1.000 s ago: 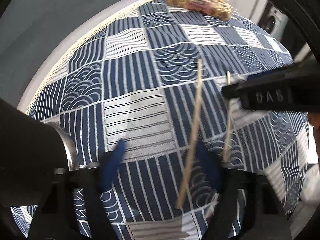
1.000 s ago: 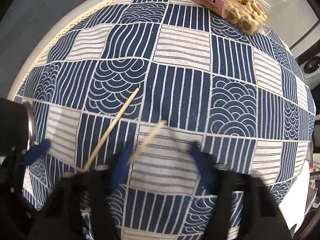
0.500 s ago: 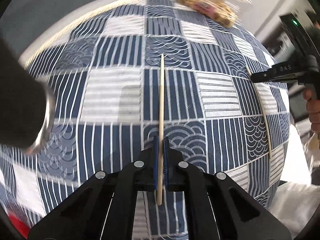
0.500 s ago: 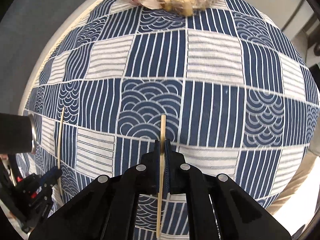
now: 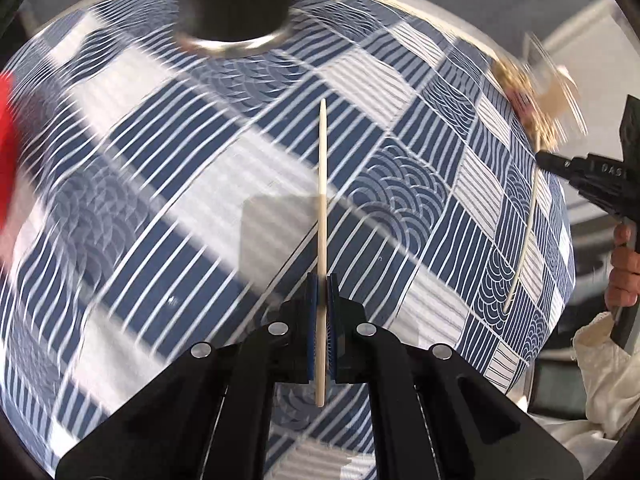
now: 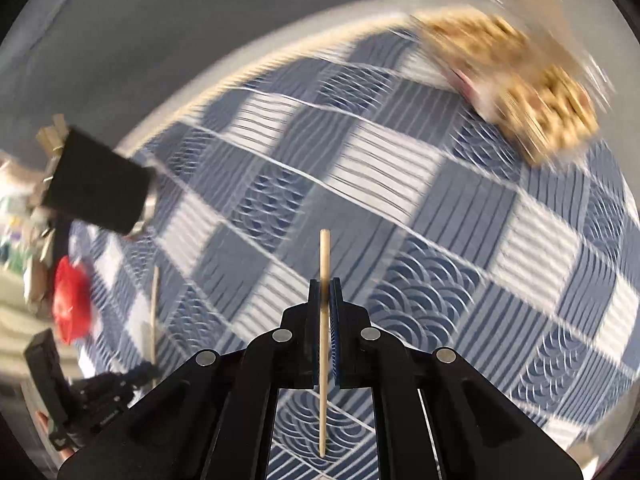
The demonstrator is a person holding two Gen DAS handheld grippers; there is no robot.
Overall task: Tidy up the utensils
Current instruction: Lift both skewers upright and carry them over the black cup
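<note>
My left gripper [image 5: 322, 280] is shut on a pale wooden chopstick [image 5: 322, 184] that points forward above the blue-and-white patterned tablecloth [image 5: 160, 208]. My right gripper [image 6: 325, 286] is shut on a second chopstick [image 6: 324, 264], also held above the cloth. A black cylindrical holder with a metal rim [image 5: 236, 4] is straight ahead of the left gripper; in the right wrist view it [image 6: 100, 184] stands at the left with stick ends showing at its top. The right gripper [image 5: 538, 156] and its chopstick [image 5: 524, 236] also show at the right of the left wrist view.
A clear pack of round biscuits [image 6: 516, 80] lies at the far side of the cloth. A red object [image 6: 72, 304] sits at the left near the holder. The table's pale edge [image 6: 240, 76] borders a grey floor. Both views are motion-blurred.
Both grippers closed on chopsticks lying on the cloth and lifted them. The left gripper has swung left so the black holder is now straight ahead; the right view has swung left too.
</note>
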